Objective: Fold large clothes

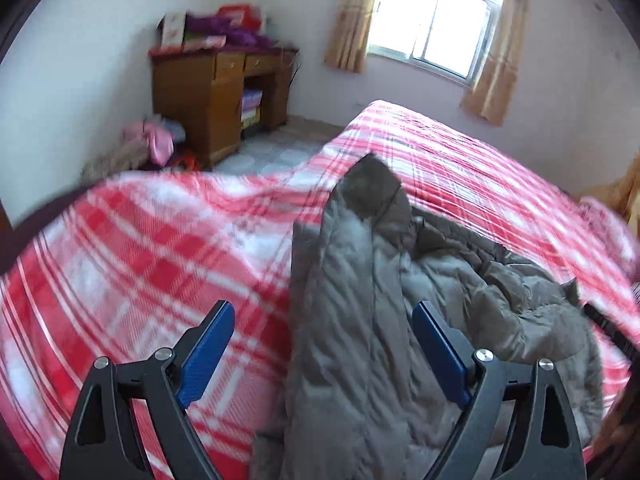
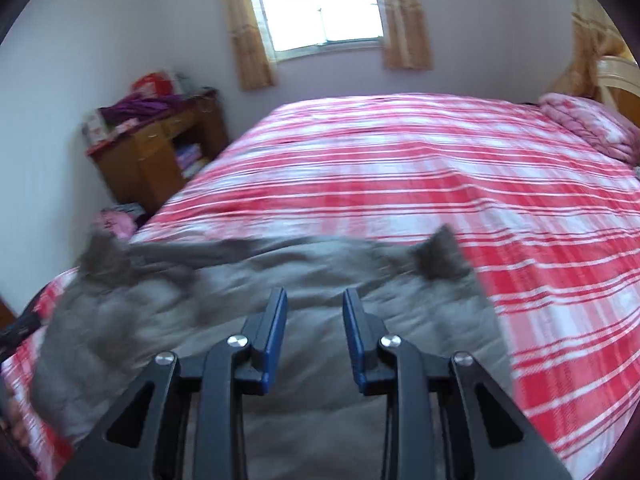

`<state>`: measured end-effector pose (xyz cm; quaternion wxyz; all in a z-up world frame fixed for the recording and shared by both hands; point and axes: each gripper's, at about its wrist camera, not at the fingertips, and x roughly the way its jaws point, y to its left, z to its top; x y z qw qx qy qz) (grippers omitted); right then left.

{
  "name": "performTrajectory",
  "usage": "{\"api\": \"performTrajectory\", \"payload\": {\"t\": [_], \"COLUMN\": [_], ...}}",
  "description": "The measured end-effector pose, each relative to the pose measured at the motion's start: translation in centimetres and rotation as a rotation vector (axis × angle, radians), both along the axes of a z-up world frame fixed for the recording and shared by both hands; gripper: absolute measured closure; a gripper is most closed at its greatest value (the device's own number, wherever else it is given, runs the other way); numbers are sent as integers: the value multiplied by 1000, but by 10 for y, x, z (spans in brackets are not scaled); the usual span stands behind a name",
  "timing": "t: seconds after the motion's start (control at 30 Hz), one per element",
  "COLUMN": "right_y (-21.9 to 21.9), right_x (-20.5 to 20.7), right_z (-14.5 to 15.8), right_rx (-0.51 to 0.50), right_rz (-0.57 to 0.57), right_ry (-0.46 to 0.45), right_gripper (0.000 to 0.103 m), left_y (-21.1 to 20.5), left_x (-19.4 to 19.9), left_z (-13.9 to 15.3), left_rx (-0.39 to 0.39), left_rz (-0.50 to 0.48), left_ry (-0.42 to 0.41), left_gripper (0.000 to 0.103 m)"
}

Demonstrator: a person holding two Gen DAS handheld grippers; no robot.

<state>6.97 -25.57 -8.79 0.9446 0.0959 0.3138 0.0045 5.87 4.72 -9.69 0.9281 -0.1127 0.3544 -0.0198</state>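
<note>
bed (image 2: 400, 168) beyond the grey coat (image 2: 320, 360) lies open; desk (image 2: 152, 160) flanks it.

Open left tool (image 1: 323, 336) above grey coat (image 1: 360, 300), plaid bed (image 1: 140, 248)

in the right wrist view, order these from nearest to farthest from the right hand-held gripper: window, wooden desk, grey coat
From the right hand-held gripper:
1. Grey coat, directly beneath it on the bed.
2. Wooden desk, off to the left against the wall.
3. Window, on the far wall beyond the bed.

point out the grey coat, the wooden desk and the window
grey coat (image 1: 352, 320), left wrist view, quilted front panel
wooden desk (image 1: 192, 92), left wrist view, left side panel
window (image 2: 320, 4), right wrist view, bright glass pane
</note>
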Motion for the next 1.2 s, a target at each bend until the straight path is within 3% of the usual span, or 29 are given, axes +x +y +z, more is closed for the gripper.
{"api": "performTrajectory", "payload": {"t": [0.1,0.23,0.3,0.5,0.63,0.73,0.87,1.1,1.2], "right_y": [44,69,72,47,1,-46,-92,-110,-109], "right_x": [-17,-18,-17,-5,10,19,22,19,19], "right_z": [-7,-29,-34,-14,-2,-16,-58,-80,-81], "right_rx": [-19,-12,-20,-80,-149,-199,-125,-19,-15], "right_rz": [89,108,105,30,-87,-207,-273,-253,-255], "right_ry": [-11,35,50,15,26,85,182,160,154], "right_gripper": [73,73,73,73,73,73,73,73,73], "left_y": [-5,-11,-13,-41,-47,-40,-37,-26,-27], "left_x": [-9,-14,-17,5,45,64,71,82,83], "left_z": [-5,-8,-2,20,-1,-25,-49,-79,-79], "left_rx": [7,68,102,221,281,273,268,154,159], "left_rz": [-22,-32,-27,-110,-85,-57,-43,-43,-38], "left_ry": [-4,4,-30,-114,-28,47,72,71,75], "left_gripper": [13,13,13,13,13,13,13,9,7]}}
